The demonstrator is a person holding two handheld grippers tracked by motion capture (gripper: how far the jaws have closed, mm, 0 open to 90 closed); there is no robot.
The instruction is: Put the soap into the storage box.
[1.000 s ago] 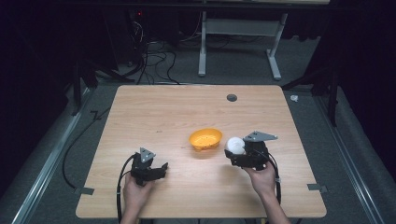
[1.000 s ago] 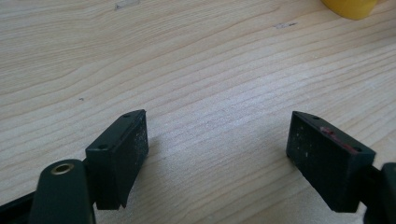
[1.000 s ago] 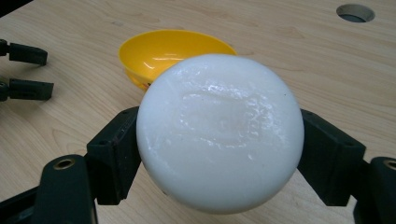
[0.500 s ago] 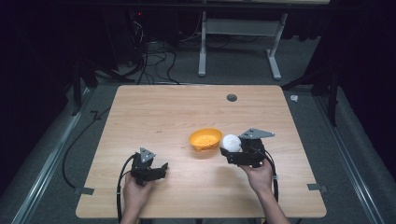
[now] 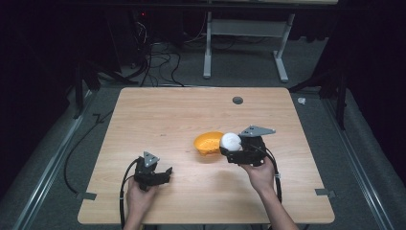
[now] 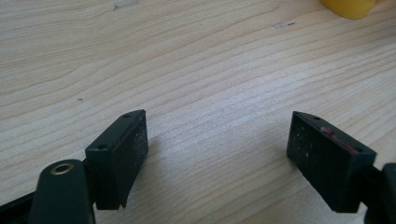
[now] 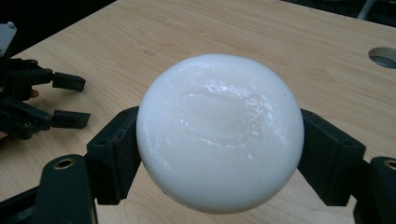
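Gripping a white ball (image 7: 219,133) between the right gripper's (image 5: 235,152) fingers (image 7: 116,154), just right of the orange bowl (image 5: 208,143) at desk (image 5: 158,115) centre. Bowl lying to the ball's left, touching or nearly so. Left gripper (image 6: 217,156) resting with fingers open and empty, farther from the bowl.

Ball (image 7: 219,133) glossy smooth white; table (image 5: 158,120) matt wood-grain; bowl (image 5: 207,143) orange plastic.

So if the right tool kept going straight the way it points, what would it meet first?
Most likely the orange bowl: in the high view the right tool, shut on the white ball, points left at its rim. Height is unclear, so the ball may pass over it.
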